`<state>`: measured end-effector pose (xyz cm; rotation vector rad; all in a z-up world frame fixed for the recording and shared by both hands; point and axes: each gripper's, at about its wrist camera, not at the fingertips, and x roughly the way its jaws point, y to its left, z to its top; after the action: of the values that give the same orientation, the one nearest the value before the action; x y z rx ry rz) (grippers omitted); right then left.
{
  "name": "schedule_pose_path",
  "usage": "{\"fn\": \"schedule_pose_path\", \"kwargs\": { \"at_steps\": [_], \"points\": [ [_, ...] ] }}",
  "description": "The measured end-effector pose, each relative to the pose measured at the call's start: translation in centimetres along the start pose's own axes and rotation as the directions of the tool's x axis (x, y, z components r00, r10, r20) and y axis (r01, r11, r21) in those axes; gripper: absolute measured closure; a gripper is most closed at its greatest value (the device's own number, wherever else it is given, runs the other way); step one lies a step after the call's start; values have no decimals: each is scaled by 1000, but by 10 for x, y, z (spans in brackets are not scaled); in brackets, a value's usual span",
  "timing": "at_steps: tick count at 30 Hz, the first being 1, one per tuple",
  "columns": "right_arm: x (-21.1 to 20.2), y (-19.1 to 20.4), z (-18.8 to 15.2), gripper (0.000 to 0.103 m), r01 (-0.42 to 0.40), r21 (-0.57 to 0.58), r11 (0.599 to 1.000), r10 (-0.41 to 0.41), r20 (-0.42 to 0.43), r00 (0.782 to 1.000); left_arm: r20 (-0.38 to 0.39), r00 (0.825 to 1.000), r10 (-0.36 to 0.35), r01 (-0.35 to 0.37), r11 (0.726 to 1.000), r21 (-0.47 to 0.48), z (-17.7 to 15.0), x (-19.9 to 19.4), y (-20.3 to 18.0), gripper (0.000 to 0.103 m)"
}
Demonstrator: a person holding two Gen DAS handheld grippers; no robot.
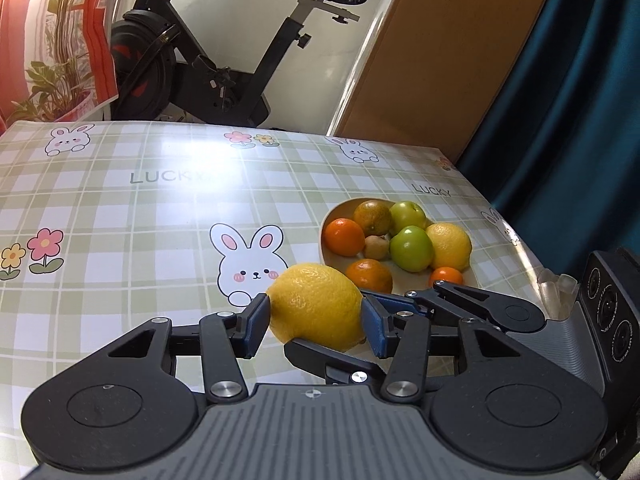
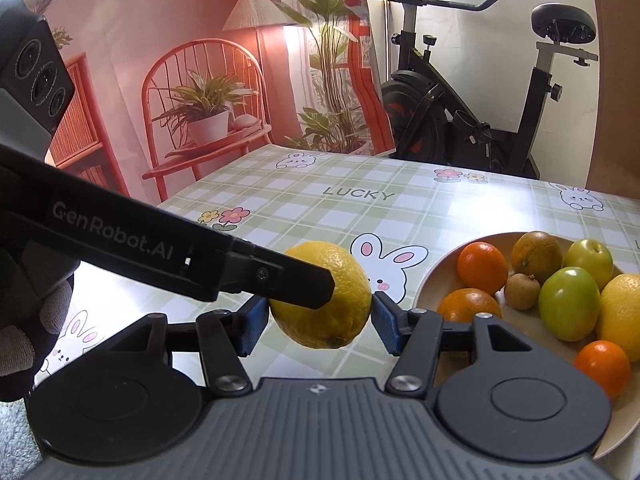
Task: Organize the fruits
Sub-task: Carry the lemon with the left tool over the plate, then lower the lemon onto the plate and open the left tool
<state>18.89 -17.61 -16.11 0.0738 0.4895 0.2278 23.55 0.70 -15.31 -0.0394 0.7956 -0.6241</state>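
Note:
A yellow lemon (image 1: 316,304) hangs just above the checked tablecloth, left of a pale plate (image 1: 325,224). My left gripper (image 1: 316,316) is shut on it, blue pads pressing both sides. My right gripper (image 2: 320,316) is shut on the same lemon (image 2: 348,304), crosswise to the left one. The right gripper's fingers (image 1: 452,296) reach in from the right in the left wrist view. One of the left gripper's fingers (image 2: 296,280) lies across the lemon's top in the right wrist view. The plate (image 2: 432,276) holds oranges, two green apples (image 2: 568,304), another lemon and a small brown fruit.
The tablecloth (image 1: 120,208) shows rabbits, flowers and "LUCKY". An exercise bike (image 1: 208,68) stands behind the table's far edge, with a brown board and a dark blue curtain (image 1: 580,100) at right. A gloved hand (image 2: 24,320) holds the left gripper.

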Motion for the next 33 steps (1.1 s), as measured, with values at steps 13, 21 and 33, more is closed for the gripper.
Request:
{"fn": "schedule_pose_path", "kwargs": {
  "at_steps": [13,21,33],
  "points": [
    [-59,-40,-18,44,83,135,987,-94,73,993,-33,999,-23,27,988,150,5,26,-75,50],
    [-72,-63,-25,44,129,212,969,-151,94,984,-61,998,-30,40,982,183,16,46,-91,50],
    [-59,-83,-23,44,187,194,963,-204,67,977,-90,996,-4,22,978,207,23,77,-96,50]
  ]
}}
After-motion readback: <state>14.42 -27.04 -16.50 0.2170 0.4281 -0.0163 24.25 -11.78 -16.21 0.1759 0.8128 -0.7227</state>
